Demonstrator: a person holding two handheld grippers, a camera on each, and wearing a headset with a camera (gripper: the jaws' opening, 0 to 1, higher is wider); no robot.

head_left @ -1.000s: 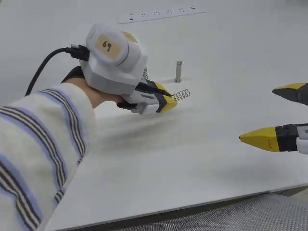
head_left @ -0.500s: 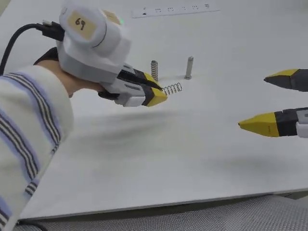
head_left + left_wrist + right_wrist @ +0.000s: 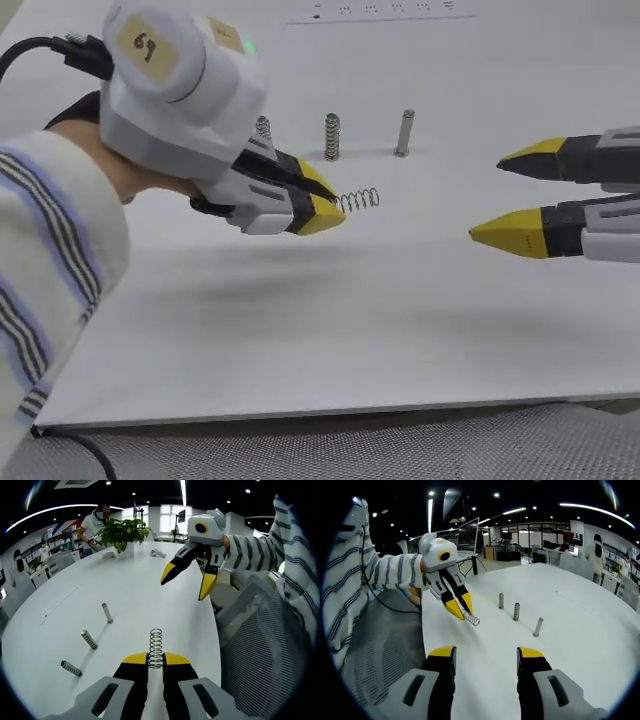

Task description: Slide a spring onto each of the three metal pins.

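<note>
My left gripper [image 3: 318, 205] is shut on a loose spring [image 3: 358, 200], which sticks out past its yellow tips above the white table; the same spring [image 3: 156, 647] rises between the jaws in the left gripper view. Three pins stand in a row behind it: the left pin [image 3: 263, 128] and the middle pin [image 3: 332, 136] each wear a spring, and the right pin [image 3: 403, 133] is bare metal. The bare pin [image 3: 107, 613] lies ahead and left of the held spring. My right gripper [image 3: 512, 195] hovers open at the right, apart from the pins, with nothing between its fingers.
A white power strip [image 3: 380, 10] lies at the far edge of the table [image 3: 330, 330]. A grey mesh chair [image 3: 400, 445] sits below the near edge. A potted plant [image 3: 121, 531] stands far across the table, and people stand in the room beyond.
The left gripper has carried the spring a little right and up, staying shut on it. The right gripper has come in from the right edge. The camera shifted, so all three pins now show.
</note>
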